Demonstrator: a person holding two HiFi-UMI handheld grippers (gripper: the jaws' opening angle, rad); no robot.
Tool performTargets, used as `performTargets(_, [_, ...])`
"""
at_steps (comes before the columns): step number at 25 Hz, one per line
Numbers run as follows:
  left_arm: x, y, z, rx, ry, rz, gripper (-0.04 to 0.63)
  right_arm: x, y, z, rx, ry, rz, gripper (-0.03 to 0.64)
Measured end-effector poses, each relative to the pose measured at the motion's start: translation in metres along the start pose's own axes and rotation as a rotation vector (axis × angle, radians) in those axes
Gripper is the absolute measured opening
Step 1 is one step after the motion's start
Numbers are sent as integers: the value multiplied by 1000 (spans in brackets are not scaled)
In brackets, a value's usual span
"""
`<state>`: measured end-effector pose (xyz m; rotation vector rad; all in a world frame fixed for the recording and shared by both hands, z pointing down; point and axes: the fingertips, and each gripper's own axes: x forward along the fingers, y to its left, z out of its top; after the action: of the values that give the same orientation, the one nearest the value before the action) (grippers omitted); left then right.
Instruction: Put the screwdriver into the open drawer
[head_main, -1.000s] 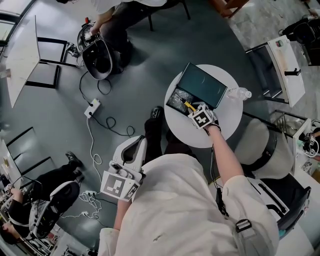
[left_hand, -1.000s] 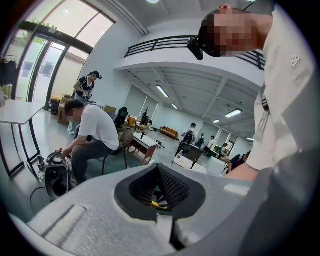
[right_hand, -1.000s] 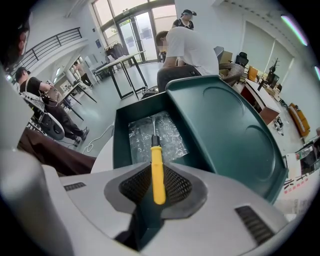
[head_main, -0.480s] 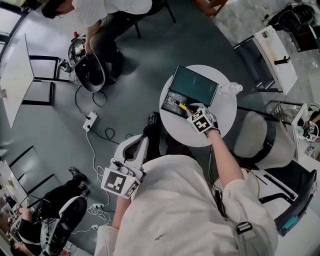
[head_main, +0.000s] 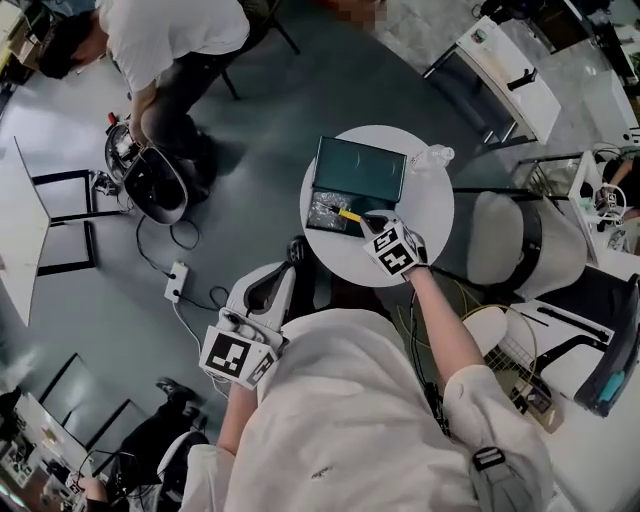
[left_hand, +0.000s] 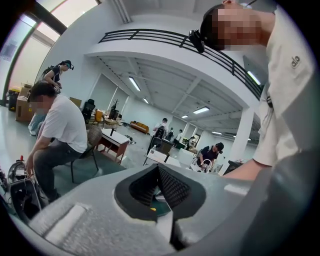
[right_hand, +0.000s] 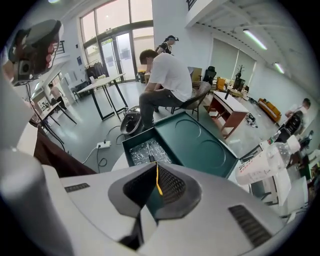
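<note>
The right tongs (head_main: 372, 224) are clamped on the yellow screwdriver (head_main: 350, 214), whose tip is over the open drawer (head_main: 326, 212) on the round bench (head_main: 430, 205). The left tongs (head_main: 275, 285) are pressed together and empty, near left, off the bench.

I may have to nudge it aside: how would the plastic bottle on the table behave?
The plastic bottle lies on its side near the edge of the table, so it would probably roll. It looks empty, so likely light.

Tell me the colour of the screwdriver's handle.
Yellow. The screwdriver handle shows best in the head view.
</note>
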<state>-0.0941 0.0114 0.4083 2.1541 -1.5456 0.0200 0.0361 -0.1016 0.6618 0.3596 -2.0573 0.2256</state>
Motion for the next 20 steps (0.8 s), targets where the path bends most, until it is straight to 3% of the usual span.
performTargets(9, [18,4,-10,50,94,-208,11,-30,19,3,108,-42,-97,9])
performTargets(20, [40,-60,-36,153,186,-446,11,-110,57,4,277,-252,-217,8])
